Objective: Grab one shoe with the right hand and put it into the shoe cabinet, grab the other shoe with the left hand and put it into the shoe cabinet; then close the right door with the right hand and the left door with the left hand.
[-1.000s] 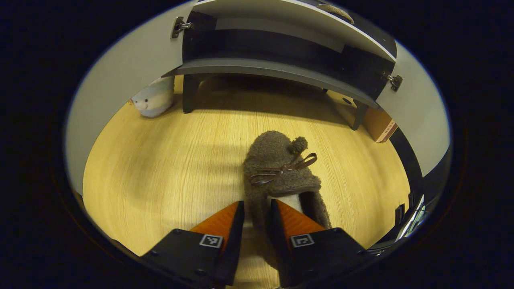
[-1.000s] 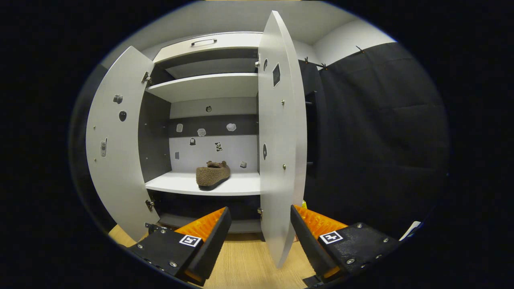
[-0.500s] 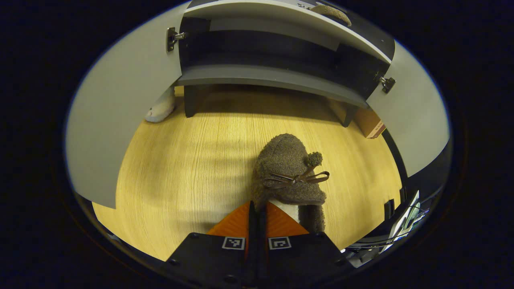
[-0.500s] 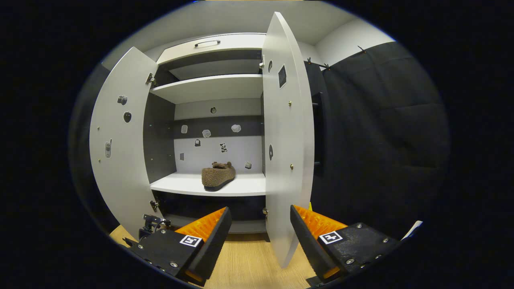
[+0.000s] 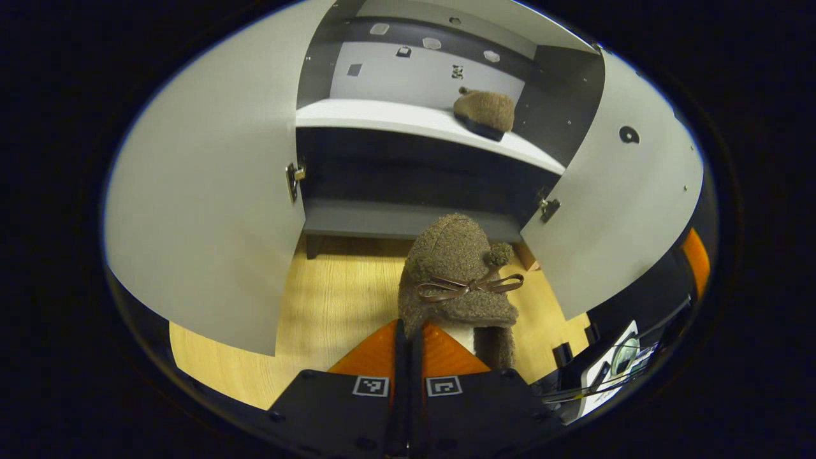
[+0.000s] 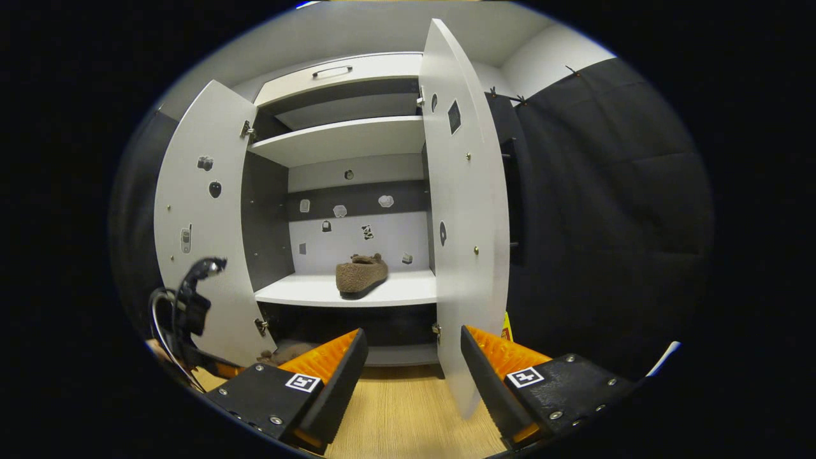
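Note:
A brown fuzzy slipper (image 5: 456,268) with a thin bow hangs above the floor, my left gripper (image 5: 408,328) shut on its heel rim. The other slipper (image 5: 486,111) lies on the cabinet's white shelf (image 5: 376,118); the right gripper view has that slipper (image 6: 361,275) at centre. Both cabinet doors stand open: the left door (image 5: 204,210) and the right door (image 5: 628,204). My right gripper (image 6: 413,360) is open and holds nothing. It sits low in front of the cabinet, with the right door's (image 6: 464,223) edge straight ahead of it.
The floor (image 5: 325,306) is pale wood. Above the slipper's shelf is an upper shelf (image 6: 344,137) and a drawer front with a handle (image 6: 331,69). Black cloth (image 6: 605,223) hangs right of the cabinet. The left gripper's cable (image 6: 182,306) shows at lower left.
My left gripper shut on the slipper's heel rim, then lifted it off the floor and tipped up toward the cabinet. The right gripper stayed open, barely drifting.

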Motion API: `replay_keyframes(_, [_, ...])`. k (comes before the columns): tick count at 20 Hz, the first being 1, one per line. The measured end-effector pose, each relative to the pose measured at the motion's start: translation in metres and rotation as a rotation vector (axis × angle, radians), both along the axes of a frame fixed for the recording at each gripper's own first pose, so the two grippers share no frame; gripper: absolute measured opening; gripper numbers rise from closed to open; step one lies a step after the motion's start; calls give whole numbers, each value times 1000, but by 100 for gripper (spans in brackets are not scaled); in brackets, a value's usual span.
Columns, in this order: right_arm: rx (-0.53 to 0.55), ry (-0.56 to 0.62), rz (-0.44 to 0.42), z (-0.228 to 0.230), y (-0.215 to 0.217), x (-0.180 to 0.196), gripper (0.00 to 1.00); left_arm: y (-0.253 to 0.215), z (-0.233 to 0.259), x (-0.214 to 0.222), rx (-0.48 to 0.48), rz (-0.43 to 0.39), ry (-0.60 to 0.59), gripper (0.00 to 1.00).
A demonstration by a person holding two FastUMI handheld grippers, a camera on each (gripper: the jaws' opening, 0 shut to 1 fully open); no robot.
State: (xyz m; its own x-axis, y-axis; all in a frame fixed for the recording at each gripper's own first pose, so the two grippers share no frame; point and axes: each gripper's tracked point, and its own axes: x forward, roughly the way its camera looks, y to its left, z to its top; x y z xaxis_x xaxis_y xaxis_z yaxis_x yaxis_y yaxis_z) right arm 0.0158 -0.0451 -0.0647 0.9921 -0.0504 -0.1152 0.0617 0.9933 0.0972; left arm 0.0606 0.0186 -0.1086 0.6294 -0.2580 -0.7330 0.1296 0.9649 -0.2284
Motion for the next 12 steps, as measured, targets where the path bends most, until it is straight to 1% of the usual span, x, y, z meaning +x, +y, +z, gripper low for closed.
replay_keyframes(2, [-6,6,-4,-2,-4,-5,91,1,32,23,-14,12,-54,7])
replay_keyframes(4, [-9,5,-12,-2,-9,-11,91,0,54,44,7,27,-111,7])
replay_keyframes(6, [-13,4,-24,-1,-15,-15,91,-4,79,72,32,42,-195,7])
replay_keyframes(9, [-18,5,-46,-1,-27,-20,91,-12,117,113,34,46,-257,6])
replay_keyframes(12, [-19,2,-73,0,-41,-25,91,-4,154,163,74,87,-314,7])
